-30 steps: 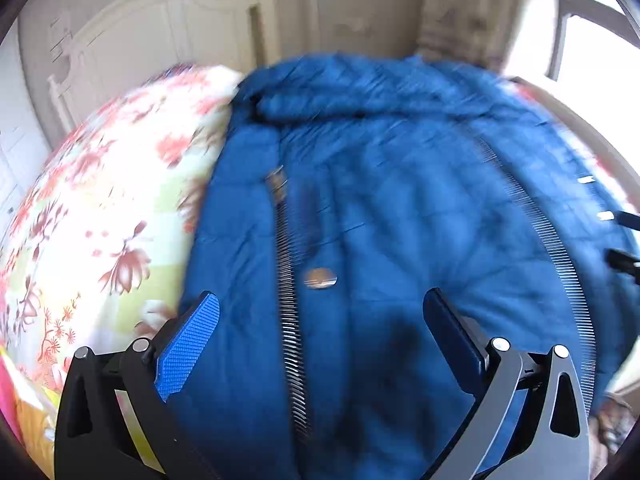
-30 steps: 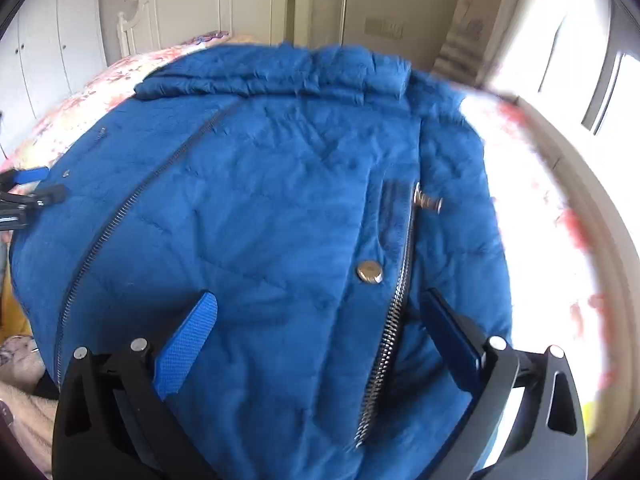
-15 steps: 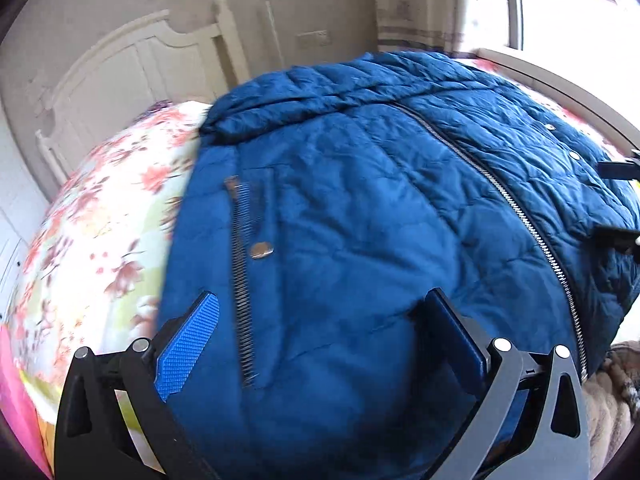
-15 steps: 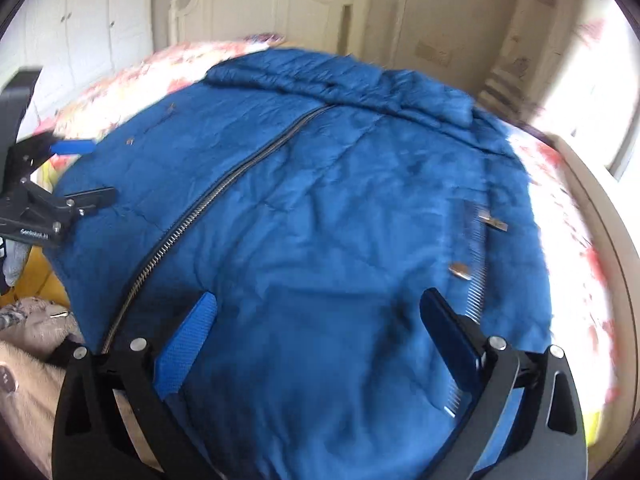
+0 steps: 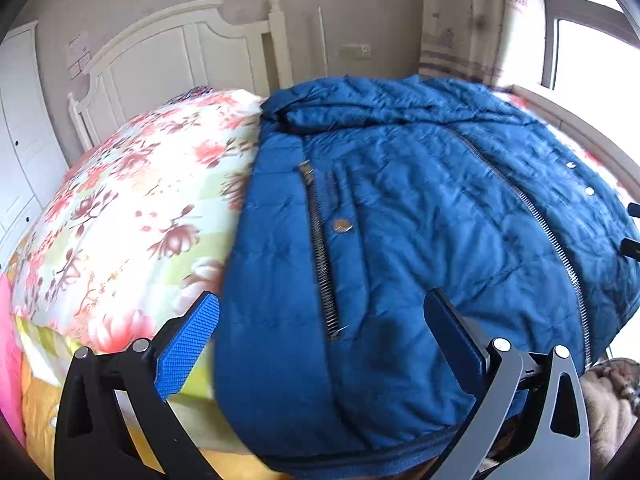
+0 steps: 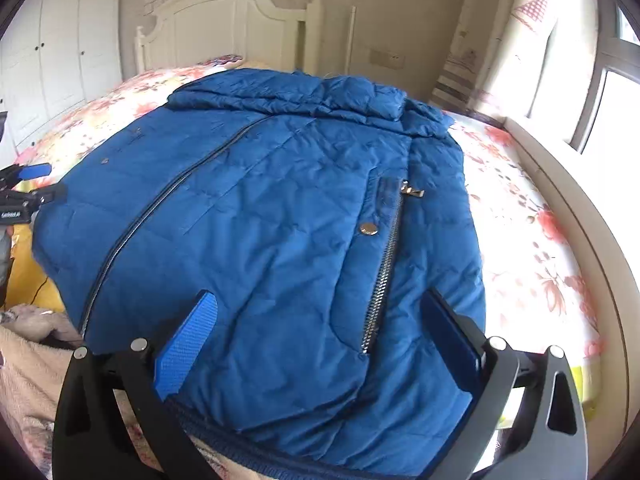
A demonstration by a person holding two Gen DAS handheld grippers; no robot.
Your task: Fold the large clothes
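A blue quilted jacket (image 5: pixel 420 240) lies flat and zipped on the bed, collar toward the headboard, hem toward me. It also shows in the right wrist view (image 6: pixel 260 220). My left gripper (image 5: pixel 320 320) is open and empty, hovering over the jacket's left hem corner near a pocket zipper (image 5: pixel 320 248). My right gripper (image 6: pixel 320 316) is open and empty over the right hem corner near the other pocket zipper (image 6: pixel 384 264). The left gripper's tips also show at the left edge of the right wrist view (image 6: pixel 36 184).
The bed has a floral cover (image 5: pixel 132 216) and a white headboard (image 5: pixel 180 52). A white wardrobe (image 6: pixel 52 52) stands to the left. A window (image 6: pixel 608 88) and a raised ledge (image 6: pixel 580 216) run along the right. A beige fleece cloth (image 6: pixel 28 368) lies at the bed's foot.
Both grippers have shifted over the jacket's hem and stayed open. The left view swung back left toward the floral cover; the right view swung right, bringing the right pocket zipper between its fingers.
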